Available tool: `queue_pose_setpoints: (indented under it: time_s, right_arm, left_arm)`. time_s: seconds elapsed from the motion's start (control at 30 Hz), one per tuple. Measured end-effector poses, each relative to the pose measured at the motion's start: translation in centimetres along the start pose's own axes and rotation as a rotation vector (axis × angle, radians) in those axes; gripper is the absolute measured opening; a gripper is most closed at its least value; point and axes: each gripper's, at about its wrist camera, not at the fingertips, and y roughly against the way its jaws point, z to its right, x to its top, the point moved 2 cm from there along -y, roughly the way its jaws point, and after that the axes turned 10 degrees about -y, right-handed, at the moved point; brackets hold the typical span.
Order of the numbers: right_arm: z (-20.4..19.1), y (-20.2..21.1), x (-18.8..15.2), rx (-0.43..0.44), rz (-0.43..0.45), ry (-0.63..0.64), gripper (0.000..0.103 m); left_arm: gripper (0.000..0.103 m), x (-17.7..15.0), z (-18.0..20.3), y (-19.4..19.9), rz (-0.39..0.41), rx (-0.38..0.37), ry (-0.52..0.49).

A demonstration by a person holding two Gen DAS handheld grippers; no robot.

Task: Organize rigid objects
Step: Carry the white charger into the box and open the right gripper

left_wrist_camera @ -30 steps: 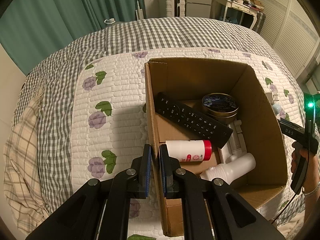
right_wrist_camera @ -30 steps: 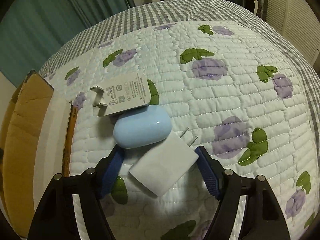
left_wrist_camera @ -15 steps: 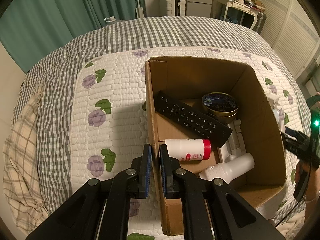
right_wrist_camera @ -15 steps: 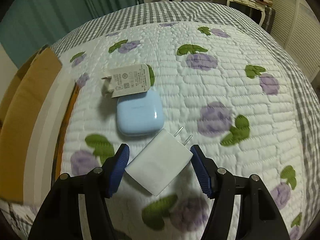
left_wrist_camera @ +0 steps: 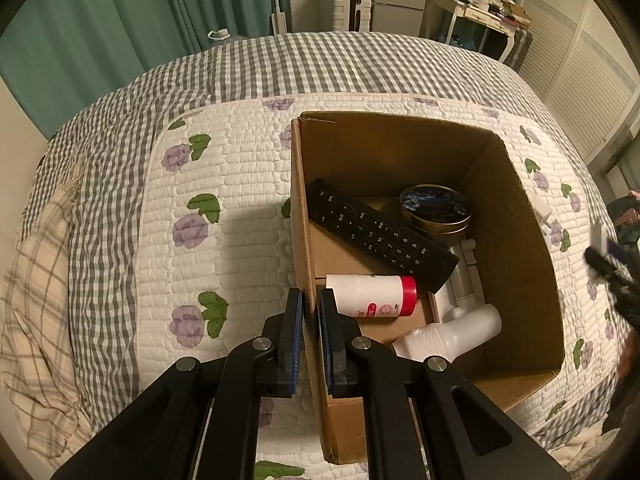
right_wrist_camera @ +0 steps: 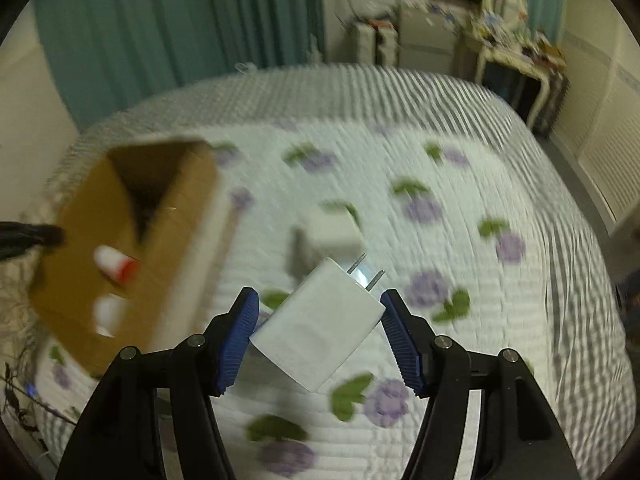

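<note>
Bed [left_wrist_camera: 224, 216]: a white quilt printed with purple flowers and green leaves covers it, over a grey checked cover; both views show it, the right wrist view through heavy blur.
Cardboard box [left_wrist_camera: 516, 240]: it stands open on the quilt. The left wrist view looks straight down into it; the right wrist view [right_wrist_camera: 120, 240] catches only a smeared outer wall and a dark corner of its opening.
Left gripper [left_wrist_camera: 311, 320]: its jaws are clenched on the near left wall of the box, one blue pad outside the cardboard and one inside.
Right gripper [right_wrist_camera: 320, 322]: its jaws grasp the white charger by two opposite sides, lifted clear of the quilt. In the left wrist view it is just a dark blurred shape at the right edge [left_wrist_camera: 612, 276], off the box's right wall.
Remote control [left_wrist_camera: 380, 236]: black, lying slanted across the box floor, seen sharply in the left wrist view alone.
White bottles: one with a red cap [left_wrist_camera: 370, 295] lies on its side just beside the inner pad; a plain one [left_wrist_camera: 452, 334] lies below it.
Round tin [left_wrist_camera: 436, 207]: dark, at the back of the box, touching the remote's far side.
White charger [right_wrist_camera: 320, 324]: its two metal prongs point away from the camera, to the upper right.
Second white block [right_wrist_camera: 332, 232]: on the quilt beyond the charger, too blurred to identify.
</note>
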Motion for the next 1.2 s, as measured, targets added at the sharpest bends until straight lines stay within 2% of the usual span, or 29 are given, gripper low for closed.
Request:
queue_pose_setpoints:
  time_s: [0.23,0.3,0.37,0.43,0.7,0.83,1.03,1.2]
  right_arm:
    - [-9.9,4.3,2.6,0.178,0.114,0.159,0.063]
    - [-12.7,4.7,2.4,0.194,0.146,0.221,0.063]
    - [-15.1,4.1,1.9,0.213,0.145,0.267,0.063]
    - [-16.6,2.7,1.2,0.235,0.107,0.284,0.063]
    - [-17.8,-4.4,-1.7,0.202,-0.048,0.276,0.063]
    - [-18.1,-5.5,-2.7,0.191,-0.076,0.301,0.063]
    - [-18.9,-5.8,-3.9,0.143,-0.074,0.354,0.064]
    - [-17.7,-4.8,-3.5,0.146,-0.063,0.313,0.081]
  left_arm:
    - [0.009,0.1,-0.1,0.0,0.002,-0.004,-0.005]
    - [0.009,0.0,-0.1,0.0,0.004,-0.006,-0.006]
    - [0.009,0.0,-0.1,0.0,0.007,-0.004,-0.013]
    - [0.009,-0.1,0.0,0.0,0.010,-0.003,-0.018]
    - [0.008,-0.3,0.1,0.0,0.024,-0.001,-0.026]
    - [0.008,-0.3,0.1,0.0,0.027,0.000,-0.033]
    - [0.008,-0.4,0.1,0.0,0.024,-0.001,-0.031]
    - [0.008,-0.3,0.1,0.0,0.018,-0.014,-0.055]
